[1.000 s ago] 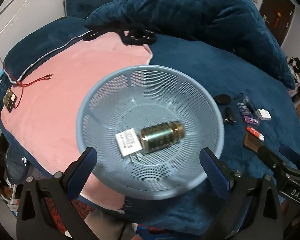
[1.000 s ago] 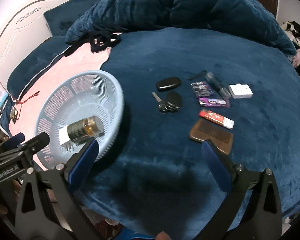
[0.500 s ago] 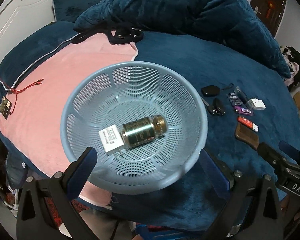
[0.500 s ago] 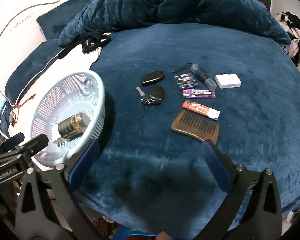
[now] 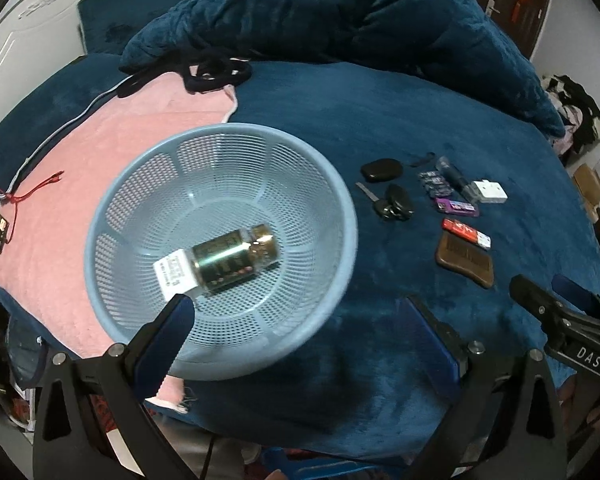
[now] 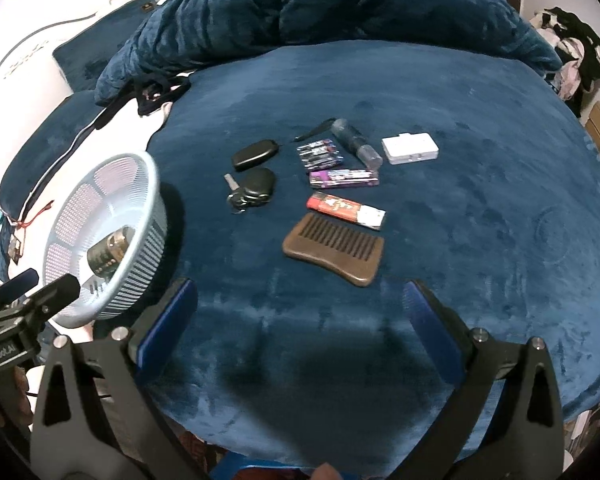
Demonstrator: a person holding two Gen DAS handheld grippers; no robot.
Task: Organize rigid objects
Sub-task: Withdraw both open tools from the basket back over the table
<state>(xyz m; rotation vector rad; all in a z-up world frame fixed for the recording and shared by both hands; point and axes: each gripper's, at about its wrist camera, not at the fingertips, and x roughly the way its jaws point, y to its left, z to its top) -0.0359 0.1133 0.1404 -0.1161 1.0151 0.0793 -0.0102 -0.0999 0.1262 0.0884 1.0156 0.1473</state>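
Both grippers have backed off the basket (image 5: 342,216), which sits at the bed's left edge with a bottle (image 5: 232,261) and plug (image 5: 174,274) inside. Left gripper (image 5: 300,322) spread, empty; right gripper (image 6: 300,302) too. Next up, probably the comb (image 6: 334,249).
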